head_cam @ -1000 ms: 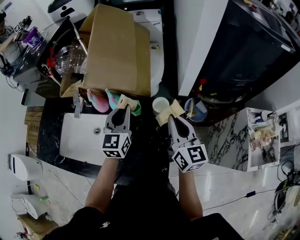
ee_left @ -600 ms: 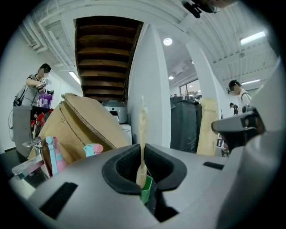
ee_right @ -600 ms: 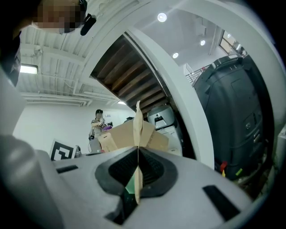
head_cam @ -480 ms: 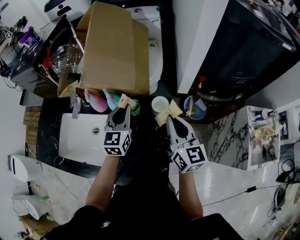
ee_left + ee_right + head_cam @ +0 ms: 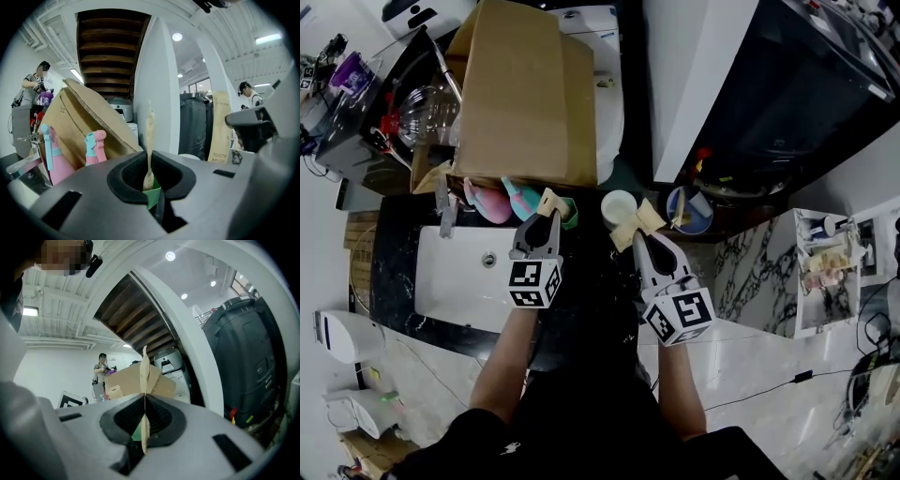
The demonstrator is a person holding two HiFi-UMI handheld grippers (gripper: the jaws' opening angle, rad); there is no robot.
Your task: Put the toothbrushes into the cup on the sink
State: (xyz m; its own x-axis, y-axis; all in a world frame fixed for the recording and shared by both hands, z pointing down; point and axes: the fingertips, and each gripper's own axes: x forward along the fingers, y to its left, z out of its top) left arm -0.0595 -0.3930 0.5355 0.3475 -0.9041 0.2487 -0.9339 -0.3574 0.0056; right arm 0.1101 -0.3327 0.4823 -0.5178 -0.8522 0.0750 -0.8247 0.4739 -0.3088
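Over the dark counter my left gripper (image 5: 546,219) is shut on a tan toothbrush pack with a green end (image 5: 555,205). In the left gripper view that pack (image 5: 149,140) stands edge-on between the pads of the left gripper (image 5: 151,180). To its right, my right gripper (image 5: 640,237) is shut on a second tan toothbrush pack (image 5: 636,222). This second pack (image 5: 145,390) also shows edge-on, pinched in the right gripper (image 5: 144,423). The white cup (image 5: 619,206) stands upright on the counter between the two packs, just beyond both grippers.
A white sink basin (image 5: 455,277) lies left of my left gripper, with a faucet (image 5: 443,211) behind it. Pink (image 5: 484,202) and teal (image 5: 521,195) spray bottles stand under a large cardboard box (image 5: 525,89). A blue bowl (image 5: 689,212) sits right of the cup.
Both grippers and their packs keep the same places and grips. Only the head view has drifted slightly.
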